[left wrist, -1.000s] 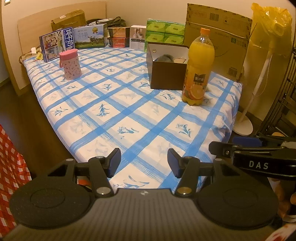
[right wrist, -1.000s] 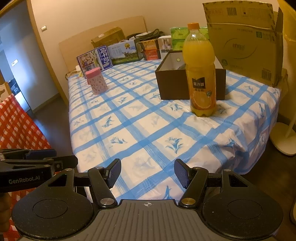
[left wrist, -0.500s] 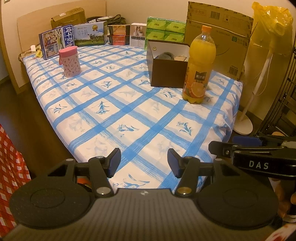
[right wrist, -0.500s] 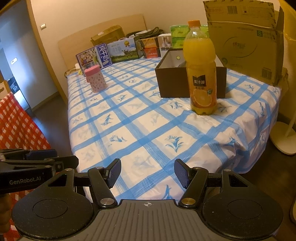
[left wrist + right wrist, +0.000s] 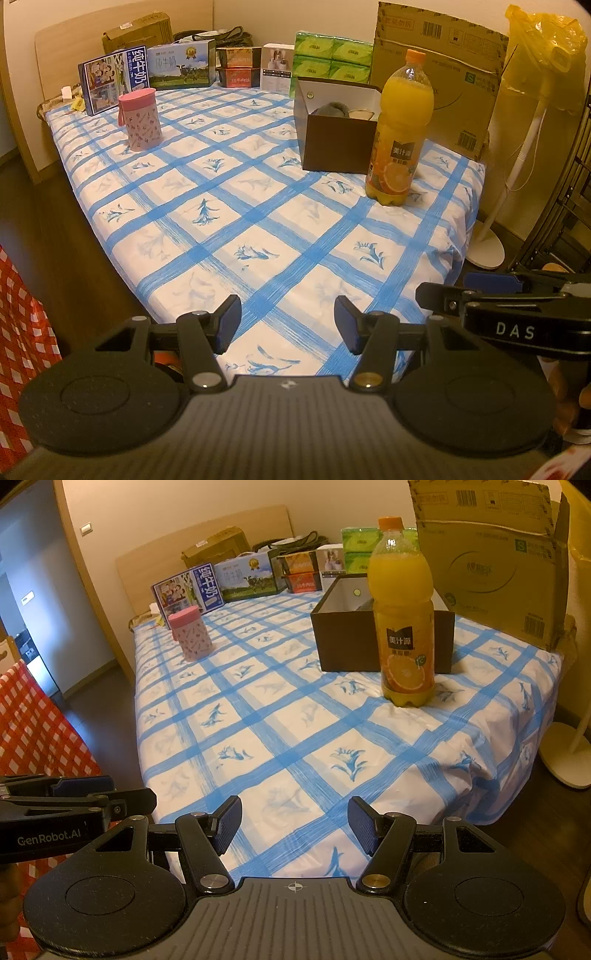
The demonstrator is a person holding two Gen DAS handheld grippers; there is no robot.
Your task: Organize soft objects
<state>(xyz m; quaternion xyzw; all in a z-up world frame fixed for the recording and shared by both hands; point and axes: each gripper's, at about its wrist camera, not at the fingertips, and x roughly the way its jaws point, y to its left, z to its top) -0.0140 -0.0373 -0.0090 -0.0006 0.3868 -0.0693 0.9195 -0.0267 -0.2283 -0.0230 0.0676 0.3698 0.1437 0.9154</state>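
A dark brown open box (image 5: 338, 142) (image 5: 345, 642) stands on the blue-checked bed sheet (image 5: 258, 206) (image 5: 288, 720), far right of the middle. Inside it lie a grey soft object (image 5: 330, 109) and a pale one (image 5: 362, 114). An orange juice bottle (image 5: 400, 133) (image 5: 402, 620) stands upright just in front of the box. A pink patterned canister (image 5: 140, 119) (image 5: 191, 637) stands far left. My left gripper (image 5: 287, 325) and my right gripper (image 5: 294, 825) hover side by side over the bed's near edge, both open with nothing between the fingers.
Cartons and boxes (image 5: 184, 64), green tissue packs (image 5: 332, 57) and a big cardboard box (image 5: 439, 70) line the far end. A fan stand (image 5: 487, 251) is on the floor at the right. Red checked cloth (image 5: 33, 723) hangs at the left.
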